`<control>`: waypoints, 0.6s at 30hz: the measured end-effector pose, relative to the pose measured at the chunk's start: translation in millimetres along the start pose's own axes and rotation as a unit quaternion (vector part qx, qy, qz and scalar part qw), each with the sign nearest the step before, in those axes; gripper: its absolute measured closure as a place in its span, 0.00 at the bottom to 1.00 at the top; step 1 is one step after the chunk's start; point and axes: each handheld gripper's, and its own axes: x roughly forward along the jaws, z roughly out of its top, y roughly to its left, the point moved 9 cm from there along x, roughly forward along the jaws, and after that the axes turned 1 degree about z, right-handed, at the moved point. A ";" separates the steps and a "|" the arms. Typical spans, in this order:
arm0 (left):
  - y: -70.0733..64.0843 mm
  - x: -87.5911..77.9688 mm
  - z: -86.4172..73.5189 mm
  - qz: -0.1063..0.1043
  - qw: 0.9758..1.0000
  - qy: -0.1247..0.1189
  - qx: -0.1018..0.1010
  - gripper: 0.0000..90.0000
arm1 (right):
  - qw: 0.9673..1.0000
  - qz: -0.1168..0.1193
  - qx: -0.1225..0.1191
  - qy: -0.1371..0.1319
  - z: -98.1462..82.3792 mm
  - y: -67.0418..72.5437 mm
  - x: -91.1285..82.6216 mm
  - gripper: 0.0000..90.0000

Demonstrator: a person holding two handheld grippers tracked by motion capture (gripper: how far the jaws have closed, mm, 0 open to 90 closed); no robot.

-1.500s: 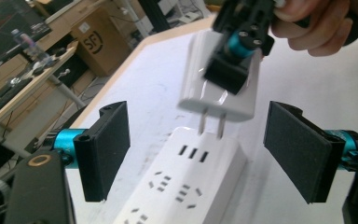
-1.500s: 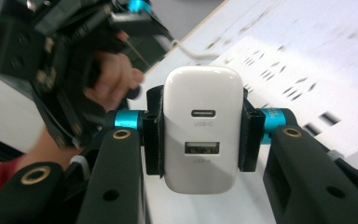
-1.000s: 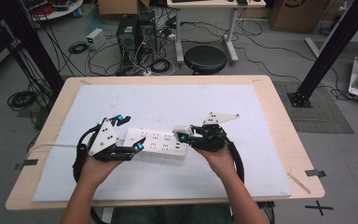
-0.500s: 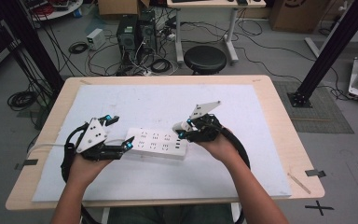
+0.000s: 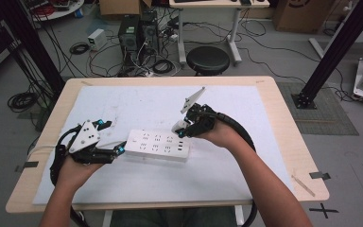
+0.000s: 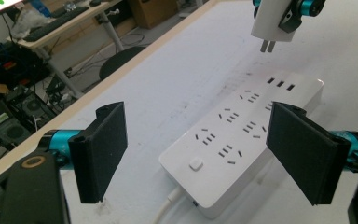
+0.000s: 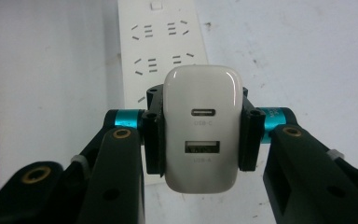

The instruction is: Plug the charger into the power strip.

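High view: power strip [image 5: 157, 145] lies flat on the bench [image 5: 283, 123], long axis running left-right. Left gripper [image 5: 116, 151] sits at its left end; right gripper [image 5: 183, 128] hangs over its right end, holding a white charger [image 5: 180, 126].

Left gripper view: jaws wide, straddling the strip's switch end without touching; charger [image 6: 271, 21] hangs above the far sockets, prongs down, clear of the strip [image 6: 242, 135].

Right gripper view: jaws clamped on the charger's [image 7: 202, 128] sides, USB ports facing the camera, strip [image 7: 161, 46] beyond. Likely next: straight down into a socket.
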 end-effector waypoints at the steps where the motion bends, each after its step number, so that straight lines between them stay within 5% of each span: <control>1: 0.4 0.0 -1.8 -0.001 1.000 0.004 0.001 0.23 | 1.000 0.005 -0.004 0.011 0.6 0.1 1.0 0.70; 8: 2.3 -2.1 -11.9 -0.002 1.000 0.014 -0.009 0.23 | 0.996 0.038 -0.039 0.067 13.8 1.6 16.0 0.70; 18: 7.3 -6.0 -23.9 -0.001 1.000 0.022 -0.014 0.23 | 0.990 0.060 -0.045 0.119 13.2 -4.5 41.6 0.70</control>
